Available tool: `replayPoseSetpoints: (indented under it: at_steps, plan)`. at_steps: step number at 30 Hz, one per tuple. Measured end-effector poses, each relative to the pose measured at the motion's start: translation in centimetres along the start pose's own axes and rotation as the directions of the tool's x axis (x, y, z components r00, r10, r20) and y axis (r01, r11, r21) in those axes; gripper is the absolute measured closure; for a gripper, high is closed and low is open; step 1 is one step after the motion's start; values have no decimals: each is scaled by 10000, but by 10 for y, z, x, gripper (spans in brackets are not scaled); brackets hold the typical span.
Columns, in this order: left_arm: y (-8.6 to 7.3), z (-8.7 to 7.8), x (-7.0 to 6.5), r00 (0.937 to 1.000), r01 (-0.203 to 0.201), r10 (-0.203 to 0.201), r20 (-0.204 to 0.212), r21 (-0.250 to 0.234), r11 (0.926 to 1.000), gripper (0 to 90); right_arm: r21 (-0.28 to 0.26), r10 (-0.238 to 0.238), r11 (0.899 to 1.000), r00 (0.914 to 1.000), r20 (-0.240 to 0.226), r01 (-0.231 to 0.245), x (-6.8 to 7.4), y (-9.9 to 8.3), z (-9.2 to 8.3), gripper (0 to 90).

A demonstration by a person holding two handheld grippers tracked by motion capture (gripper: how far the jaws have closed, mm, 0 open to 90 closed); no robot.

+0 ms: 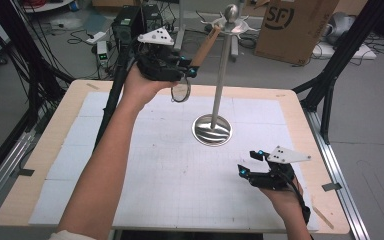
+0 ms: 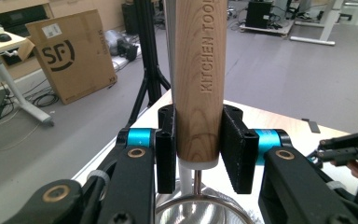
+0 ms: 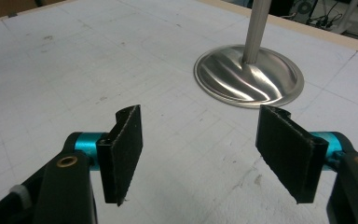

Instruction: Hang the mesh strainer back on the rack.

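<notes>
The wooden-handled strainer is off the table and up in the air, just left of the upper part of the steel stand, which serves as the landmark here. Its handle slants up toward the hooks at the stand's crown, with the handle's top end close to or touching them; from the high view you cannot tell whether it has caught a hook. The round wire bowl hangs below, left of the pole and well above the stand's dished base.

Your left gripper has its pads clamped on the lower end of that handle; in the left gripper view the black pads press flat on either side of the wood, with the bowl's rim visible beneath them. So the pickup and the lift look done, and the tool is brought to the stand. What is left, by my reading, is the fine part: seating the handle's end on a hook, checking that it hangs by itself, then letting go and drawing the hand clear.

Your right gripper waits low over the white mat, to the right of the base and nearer you than it is, jaws standing apart with nothing between them. The right gripper view shows the base just ahead of it.
</notes>
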State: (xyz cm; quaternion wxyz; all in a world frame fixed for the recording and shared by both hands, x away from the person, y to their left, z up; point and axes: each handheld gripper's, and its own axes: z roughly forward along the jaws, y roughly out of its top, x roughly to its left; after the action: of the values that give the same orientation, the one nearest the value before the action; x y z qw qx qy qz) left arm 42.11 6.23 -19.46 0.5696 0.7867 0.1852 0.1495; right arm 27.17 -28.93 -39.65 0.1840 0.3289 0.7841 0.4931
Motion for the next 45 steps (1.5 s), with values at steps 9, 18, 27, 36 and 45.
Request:
replayPoseSetpoints:
  at_steps: [9,18,27,36,45]
  plan:
    - [-2,13,-2,9997,33,-27,-224,297,9996,689,21,11,10000,10000,-5,-11,0,0,-1,311]
    - [-4,21,-5,9997,-55,66,-247,426,9991,689,49,21,10000,10000,-1,-21,0,0,-1,311]
    - [-8,23,-8,9992,-176,193,-352,471,9987,642,30,-20,10000,10000,7,20,1,-1,-1,311]
    - [-17,18,-7,9980,22,22,-633,693,9976,513,52,-8,10000,10000,-31,8,1,-1,-1,311]
    - [-30,7,-8,9984,267,-229,-515,755,9968,428,-7,60,10000,10000,67,-60,-1,0,-4,311]
